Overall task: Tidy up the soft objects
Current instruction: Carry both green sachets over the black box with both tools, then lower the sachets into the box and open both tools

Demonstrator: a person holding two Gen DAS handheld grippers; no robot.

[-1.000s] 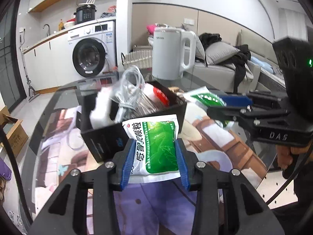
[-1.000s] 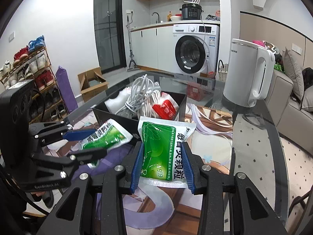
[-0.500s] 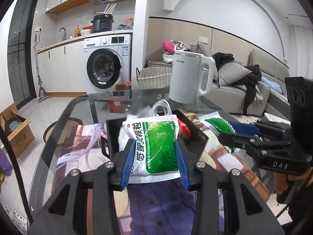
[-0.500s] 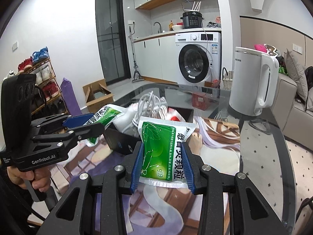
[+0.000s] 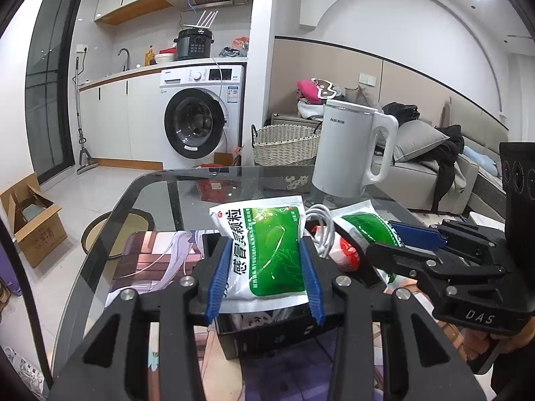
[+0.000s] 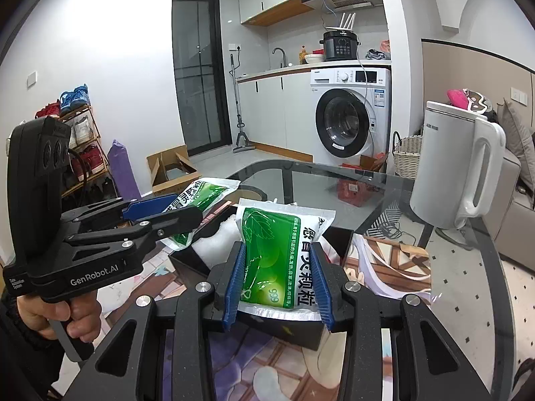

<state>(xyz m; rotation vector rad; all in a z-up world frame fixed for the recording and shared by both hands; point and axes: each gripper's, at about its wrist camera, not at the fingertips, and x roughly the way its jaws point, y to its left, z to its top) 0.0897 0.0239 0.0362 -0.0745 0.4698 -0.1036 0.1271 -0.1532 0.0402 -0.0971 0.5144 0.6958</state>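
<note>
My left gripper (image 5: 264,280) is shut on a green and white medicine pouch (image 5: 267,250) and holds it over a black storage box (image 5: 267,334) on the table. My right gripper (image 6: 277,284) is shut on a second green and white pouch (image 6: 281,254), also above the black box (image 6: 339,237). Each gripper shows in the other's view: the right one (image 5: 394,244) with its pouch (image 5: 364,227), the left one (image 6: 174,210) with its pouch (image 6: 197,204). The box holds a white cable (image 5: 321,227), a red and white packet (image 5: 346,254) and something white (image 6: 217,244).
A white electric kettle (image 5: 351,153) stands at the far side of the glass table (image 5: 160,193). A printed mat (image 5: 157,257) lies under the box. A hand (image 6: 43,317) grips the left tool. Cardboard box (image 5: 30,224) and wicker basket (image 5: 284,143) sit on the floor beyond.
Both grippers, each still holding its pouch, have risen and moved in over the black box, which now sits low, right under the fingers.
</note>
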